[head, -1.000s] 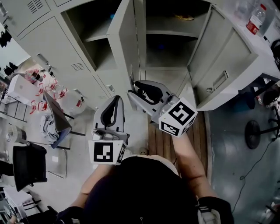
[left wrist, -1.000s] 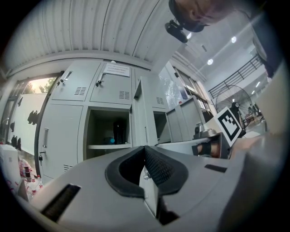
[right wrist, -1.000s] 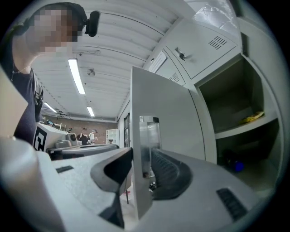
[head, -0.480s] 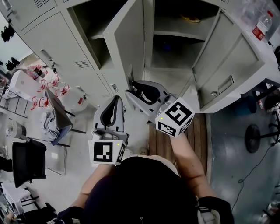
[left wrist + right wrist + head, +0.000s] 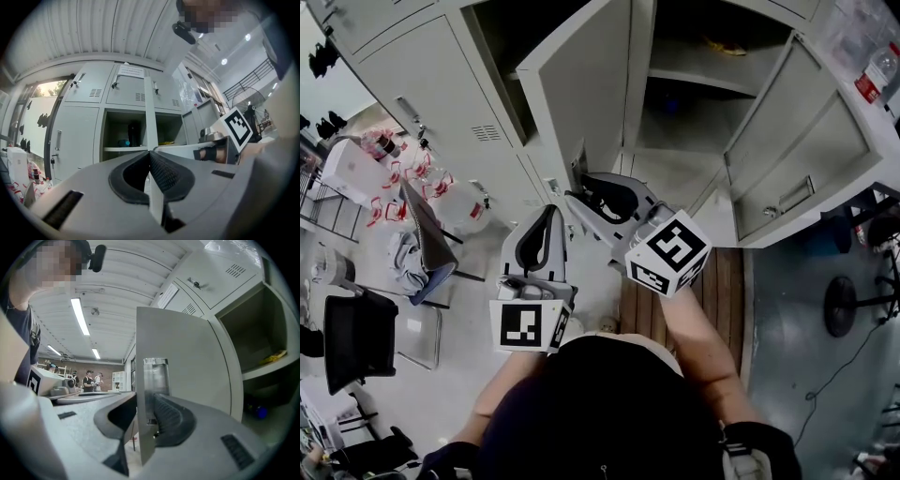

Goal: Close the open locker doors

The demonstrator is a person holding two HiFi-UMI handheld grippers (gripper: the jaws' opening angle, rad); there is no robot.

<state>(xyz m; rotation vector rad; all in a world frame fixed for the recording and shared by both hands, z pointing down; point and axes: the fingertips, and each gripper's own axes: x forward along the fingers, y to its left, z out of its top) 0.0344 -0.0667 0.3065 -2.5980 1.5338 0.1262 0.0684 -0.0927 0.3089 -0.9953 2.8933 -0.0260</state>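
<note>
Left of the centre door (image 5: 581,94): closed lockers (image 5: 422,103), then the left gripper (image 5: 548,208), jaws pressed together on nothing, tips just short of the door's lower corner. Its own view has the centre door (image 5: 149,112) edge-on, a thin upright strip between two open compartments.

At the door: the right gripper (image 5: 579,190) straddles the free edge, jaws pinching it just beside the latch plate (image 5: 154,376). The edge's long axis is upright, and the panel runs away from the gripper toward the hinge post.

Judgement: the right gripper is the working one. The compartment to cover lies left of the door, so the swing goes leftward.

Right of the door: second door (image 5: 802,155), wide open, untouched, well apart from both grippers.

Hinge line not visible. The door's bottom is cut off behind the right gripper. Yellow item (image 5: 272,357) on a shelf is unidentifiable.
</note>
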